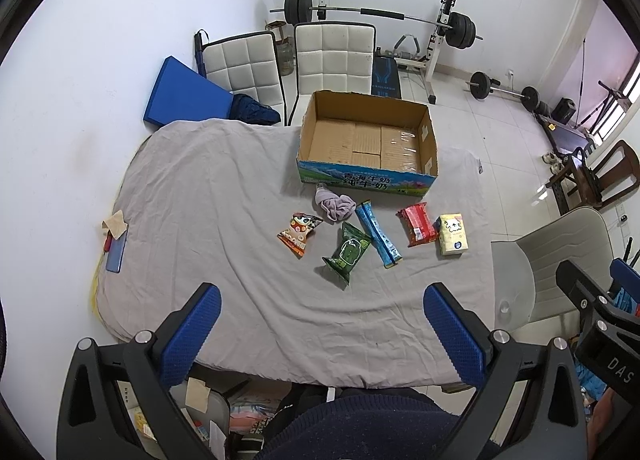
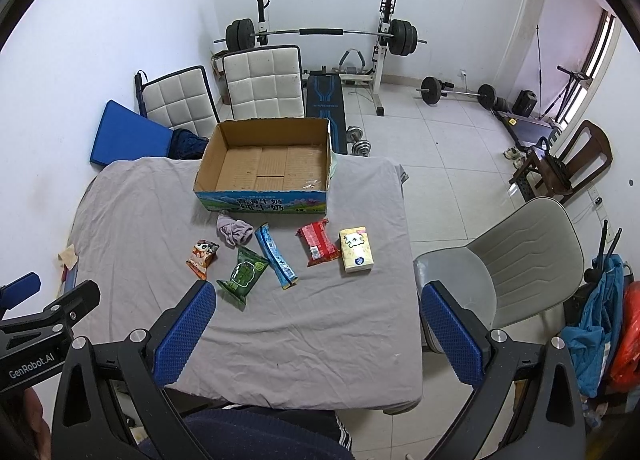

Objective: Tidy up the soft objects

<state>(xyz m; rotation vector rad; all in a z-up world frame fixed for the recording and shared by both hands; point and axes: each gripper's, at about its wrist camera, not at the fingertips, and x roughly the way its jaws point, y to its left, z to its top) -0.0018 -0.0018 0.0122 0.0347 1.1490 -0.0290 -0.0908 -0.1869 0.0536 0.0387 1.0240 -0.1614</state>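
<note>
Both tongs, left and right, wide, empty; green packet ahead, nearest, long axis toward box.

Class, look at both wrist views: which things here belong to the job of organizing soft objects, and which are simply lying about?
Belongs to the job:
cardboard box, nothing in it
crumpled cloth
panda snack bag
green packet
blue stick packet
red packet
tissue pack
left gripper and right gripper, both open

Just lying about:
barbell rack
white chairs
grey chair
blue mat
</note>
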